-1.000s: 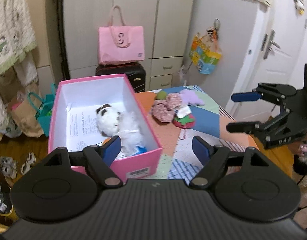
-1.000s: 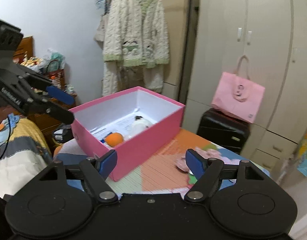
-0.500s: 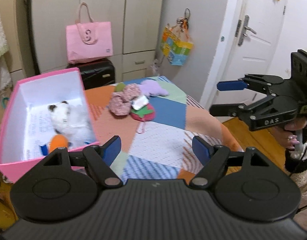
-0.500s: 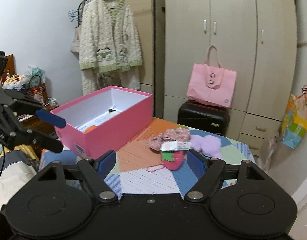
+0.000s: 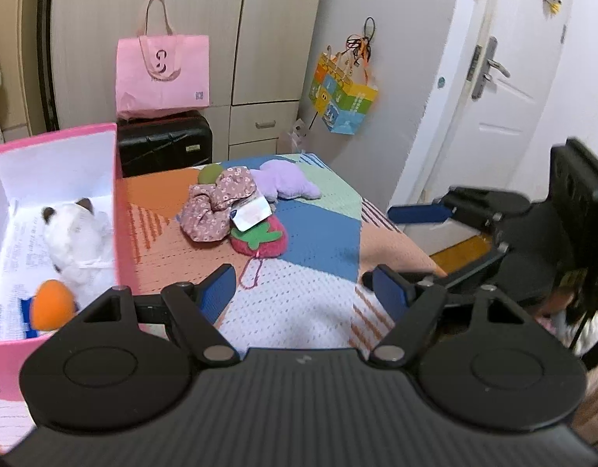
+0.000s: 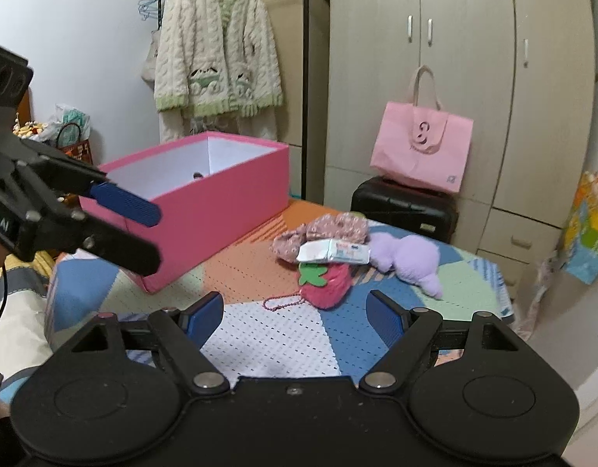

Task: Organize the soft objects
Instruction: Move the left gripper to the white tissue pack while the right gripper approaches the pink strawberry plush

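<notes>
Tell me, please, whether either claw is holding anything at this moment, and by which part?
Nothing is held: the left claw and right claw both stand open and empty.

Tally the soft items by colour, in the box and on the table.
White: 1, the fluffy white plush toy inside the pink cardboard box
Orange: 1, the round orange plush in the box
Pink floral: 1, cloth bundle
Red: 1, strawberry pouch
Lilac: 1, plush
Green: 1, ball
Total: 6
</notes>
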`<state>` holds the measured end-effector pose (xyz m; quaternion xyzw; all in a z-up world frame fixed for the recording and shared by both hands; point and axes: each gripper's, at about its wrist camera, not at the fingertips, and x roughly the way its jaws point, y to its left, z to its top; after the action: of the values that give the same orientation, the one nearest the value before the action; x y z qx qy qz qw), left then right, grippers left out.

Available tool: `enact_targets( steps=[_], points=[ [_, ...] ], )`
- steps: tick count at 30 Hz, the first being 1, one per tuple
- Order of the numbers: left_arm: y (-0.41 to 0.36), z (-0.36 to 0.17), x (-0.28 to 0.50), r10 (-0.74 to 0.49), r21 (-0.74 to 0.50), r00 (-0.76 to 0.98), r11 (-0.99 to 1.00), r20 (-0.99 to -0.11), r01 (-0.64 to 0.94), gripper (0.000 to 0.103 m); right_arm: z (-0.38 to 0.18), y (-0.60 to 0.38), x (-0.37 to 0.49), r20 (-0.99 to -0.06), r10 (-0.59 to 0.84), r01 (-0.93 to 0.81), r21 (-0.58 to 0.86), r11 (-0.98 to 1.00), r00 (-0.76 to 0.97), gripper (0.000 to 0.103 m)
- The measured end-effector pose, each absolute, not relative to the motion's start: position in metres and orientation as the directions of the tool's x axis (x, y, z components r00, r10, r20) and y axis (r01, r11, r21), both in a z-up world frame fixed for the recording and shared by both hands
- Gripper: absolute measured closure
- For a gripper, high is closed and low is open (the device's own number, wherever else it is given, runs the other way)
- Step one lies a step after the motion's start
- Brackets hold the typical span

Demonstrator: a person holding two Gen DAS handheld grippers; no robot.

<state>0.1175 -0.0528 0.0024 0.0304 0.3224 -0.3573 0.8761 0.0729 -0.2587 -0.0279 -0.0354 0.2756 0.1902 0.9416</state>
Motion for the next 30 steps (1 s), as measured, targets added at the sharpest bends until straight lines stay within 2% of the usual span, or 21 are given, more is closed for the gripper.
enact_targets(
  steps=[5,13,17,22,24,26,30],
  points=[
    [-0.072,-0.017,0.149,-0.621,-0.235,0.513,0.742,-0.593,0.627,0.029,-0.054,-0.251,0.095,-0.528,0.324,-0.387,-0.01,0.922,0.785,0.019],
    [-0.095,-0.045,0.203,-0.586,-0.257,0.553,0.788,-0.592,0.56,0.039,-0.087,-0.243,0.143,-0.564,0.322,-0.41,-0.033,0.911,0.76,0.02],
    [-0.103,-0.056,0.227,-0.554,-0.255,0.583,0.817,-0.594,0.517,0.043,-0.096,-0.239,0.164,-0.592,0.337,-0.427,-0.013,0.904,0.732,0.02],
    [-0.114,-0.062,0.246,-0.496,-0.209,0.639,0.856,-0.588,0.473,0.043,-0.099,-0.236,0.18,-0.605,0.365,-0.44,0.028,0.898,0.707,0.02],
    [-0.117,-0.062,0.25,-0.503,-0.215,0.63,0.851,-0.592,0.478,0.045,-0.1,-0.237,0.185,-0.605,0.375,-0.434,0.054,0.899,0.702,0.02],
    [-0.12,-0.063,0.251,-0.52,-0.223,0.613,0.839,-0.595,0.496,0.051,-0.101,-0.238,0.189,-0.604,0.387,-0.433,0.076,0.898,0.697,0.019],
    [-0.127,-0.062,0.245,-0.525,-0.206,0.614,0.832,-0.589,0.514,0.054,-0.104,-0.239,0.195,-0.61,0.392,-0.427,0.097,0.899,0.688,0.022]
  ],
)
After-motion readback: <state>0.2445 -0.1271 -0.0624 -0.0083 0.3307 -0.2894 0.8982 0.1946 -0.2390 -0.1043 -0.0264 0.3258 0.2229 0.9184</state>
